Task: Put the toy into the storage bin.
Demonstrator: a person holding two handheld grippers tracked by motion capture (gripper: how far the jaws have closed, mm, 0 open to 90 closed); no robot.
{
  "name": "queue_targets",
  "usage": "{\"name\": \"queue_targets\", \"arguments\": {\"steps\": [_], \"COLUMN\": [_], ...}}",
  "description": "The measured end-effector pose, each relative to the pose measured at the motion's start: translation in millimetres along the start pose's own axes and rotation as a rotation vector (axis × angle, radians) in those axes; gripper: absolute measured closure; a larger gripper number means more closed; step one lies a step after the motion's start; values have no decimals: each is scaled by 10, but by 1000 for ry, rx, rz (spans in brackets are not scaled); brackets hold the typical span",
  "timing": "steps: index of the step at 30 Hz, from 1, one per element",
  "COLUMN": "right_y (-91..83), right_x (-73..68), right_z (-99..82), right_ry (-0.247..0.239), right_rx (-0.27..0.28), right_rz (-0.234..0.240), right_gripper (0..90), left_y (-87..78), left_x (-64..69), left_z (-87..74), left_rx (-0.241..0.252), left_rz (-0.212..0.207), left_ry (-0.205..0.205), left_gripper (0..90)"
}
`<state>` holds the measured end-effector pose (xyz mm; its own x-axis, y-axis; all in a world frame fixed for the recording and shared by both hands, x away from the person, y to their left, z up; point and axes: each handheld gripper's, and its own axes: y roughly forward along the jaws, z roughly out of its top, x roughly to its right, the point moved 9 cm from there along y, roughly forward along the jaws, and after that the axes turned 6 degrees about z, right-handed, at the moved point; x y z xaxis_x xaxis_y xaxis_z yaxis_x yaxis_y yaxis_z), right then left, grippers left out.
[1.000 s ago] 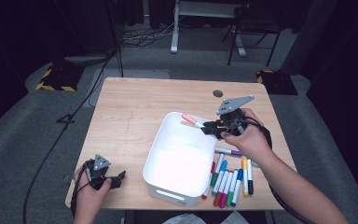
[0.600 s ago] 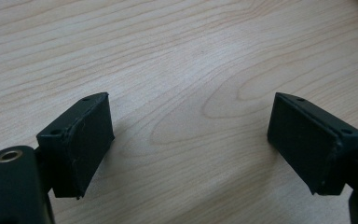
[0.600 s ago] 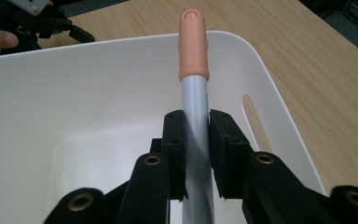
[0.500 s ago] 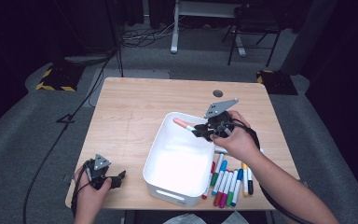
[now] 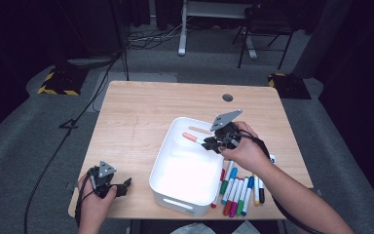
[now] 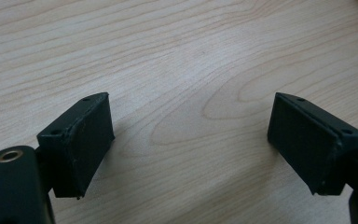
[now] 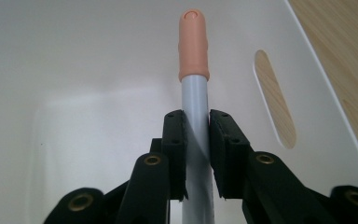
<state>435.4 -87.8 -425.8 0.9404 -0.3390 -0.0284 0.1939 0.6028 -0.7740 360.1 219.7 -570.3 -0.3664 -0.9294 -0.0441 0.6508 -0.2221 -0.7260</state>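
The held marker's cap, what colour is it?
Peach-pink cap, on a grey marker; clearest in the right gripper view.

Overhead table view, two close tong-cams

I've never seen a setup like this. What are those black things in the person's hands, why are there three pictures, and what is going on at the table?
No robot arm here: a person holds a handheld two-jaw clamp in each hand. One picture comes from a camera above the wooden table; the other two come from small cameras riding on each clamp, looking along its black jaws.

The right gripper is shut on a marker with a grey barrel and a peach cap, holding it over a white bin. The right gripper view shows this close up, with the bin's inside behind.

The left gripper rests near the table's front left corner, jaws wide open over bare wood.

A row of coloured markers lies beside the bin.
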Motion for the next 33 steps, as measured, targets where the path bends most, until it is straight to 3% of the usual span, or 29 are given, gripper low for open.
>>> {"name": "queue_targets", "arguments": {"steps": [17,20,24,25,26,27,33], "right_y": [183,198,207,209,214,204,48], "right_x": [-132,-120,-157,-166,-178,-191,-255], "right_z": [-96,-85,-95,-99,-88,-83,7], "right_ry": [-7,-21,12,23,40,48,85], "right_rx": [-115,-116,-132,-134,-113,-106,-36], "right_rz": [52,52,74,84,89,84,91], "right_gripper": [765,765,760,734,592,547,496], "left_y": [1,1,1,1,1,1,2], "left_x": [10,11,9,11,9,9,8], "left_z": [0,0,-1,0,-1,-1,0], "left_rx": [3,3,2,3,2,2,3], "left_rz": [4,3,5,3,5,5,5], "left_ry": [-11,-11,-11,-11,-10,-10,-10], "left_gripper": [150,150,150,150,150,150,150]}}
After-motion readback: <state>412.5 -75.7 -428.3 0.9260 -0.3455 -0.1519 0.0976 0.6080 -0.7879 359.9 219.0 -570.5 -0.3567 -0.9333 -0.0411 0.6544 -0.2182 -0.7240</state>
